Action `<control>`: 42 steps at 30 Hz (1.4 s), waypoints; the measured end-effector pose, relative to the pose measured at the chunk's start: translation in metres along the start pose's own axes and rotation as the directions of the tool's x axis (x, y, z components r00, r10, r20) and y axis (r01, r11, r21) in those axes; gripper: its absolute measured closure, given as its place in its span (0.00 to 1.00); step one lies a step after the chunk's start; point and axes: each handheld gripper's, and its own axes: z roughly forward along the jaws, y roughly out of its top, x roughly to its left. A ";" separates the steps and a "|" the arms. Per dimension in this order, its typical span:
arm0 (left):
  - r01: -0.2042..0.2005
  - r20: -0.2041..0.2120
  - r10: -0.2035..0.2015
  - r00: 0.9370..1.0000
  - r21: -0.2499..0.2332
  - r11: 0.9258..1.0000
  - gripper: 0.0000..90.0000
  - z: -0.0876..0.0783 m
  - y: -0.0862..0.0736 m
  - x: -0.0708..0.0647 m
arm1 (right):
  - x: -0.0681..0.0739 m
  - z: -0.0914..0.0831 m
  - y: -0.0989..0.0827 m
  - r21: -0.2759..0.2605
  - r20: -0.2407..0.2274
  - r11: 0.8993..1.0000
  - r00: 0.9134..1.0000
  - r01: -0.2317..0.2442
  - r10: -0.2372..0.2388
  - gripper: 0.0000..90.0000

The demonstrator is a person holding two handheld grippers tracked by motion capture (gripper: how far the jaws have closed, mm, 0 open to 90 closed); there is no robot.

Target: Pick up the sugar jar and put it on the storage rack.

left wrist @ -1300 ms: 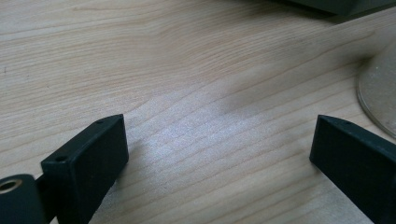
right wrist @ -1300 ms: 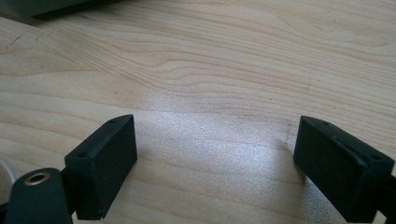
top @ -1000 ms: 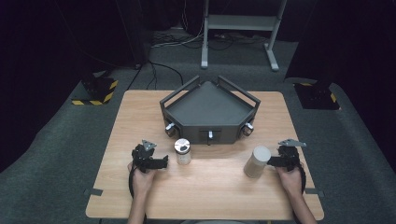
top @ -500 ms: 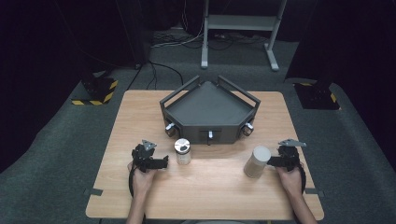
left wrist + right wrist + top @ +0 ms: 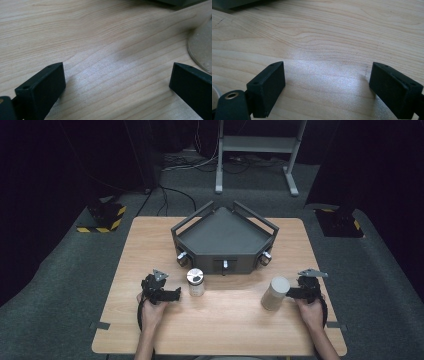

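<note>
With both my grippers (image 5: 176,294) (image 5: 289,293) wide open on nothing, left just opened, I next reach for jar (image 5: 195,282) and canister (image 5: 275,293).

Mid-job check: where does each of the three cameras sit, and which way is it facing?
High view: above the person's side, facing forward and down on the wooden table; forearms, left hand-held gripper, right hand-held gripper, small jar, pale canister, dark tray.
Left gripper view: low, along its open jaws; jar edge at right.
Right gripper view: low, along its open jaws over bare wood.
Shared: the tabletop; the jar in the first two.
</note>
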 end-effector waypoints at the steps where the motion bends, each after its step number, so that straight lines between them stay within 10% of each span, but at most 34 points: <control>1: -0.001 0.003 0.001 1.000 0.000 1.000 0.01 0.000 0.000 0.000 | 0.000 0.000 0.000 0.000 0.000 1.000 1.000 -0.001 0.001 0.14; 29: -0.106 0.122 0.109 0.987 -0.028 0.994 0.01 -0.011 0.001 -0.013 | 0.000 0.000 0.000 0.000 0.000 1.000 1.000 0.000 0.000 0.14; 30: 0.231 0.165 -0.196 0.967 -0.226 0.947 0.01 0.008 -0.032 -0.041 | 0.000 0.000 0.000 0.000 0.000 1.000 1.000 0.000 0.000 0.14; 42: 0.192 0.244 -0.138 0.960 -0.211 0.959 0.01 0.009 -0.027 -0.044 | 0.000 0.000 0.000 0.000 0.000 1.000 1.000 0.000 0.000 0.14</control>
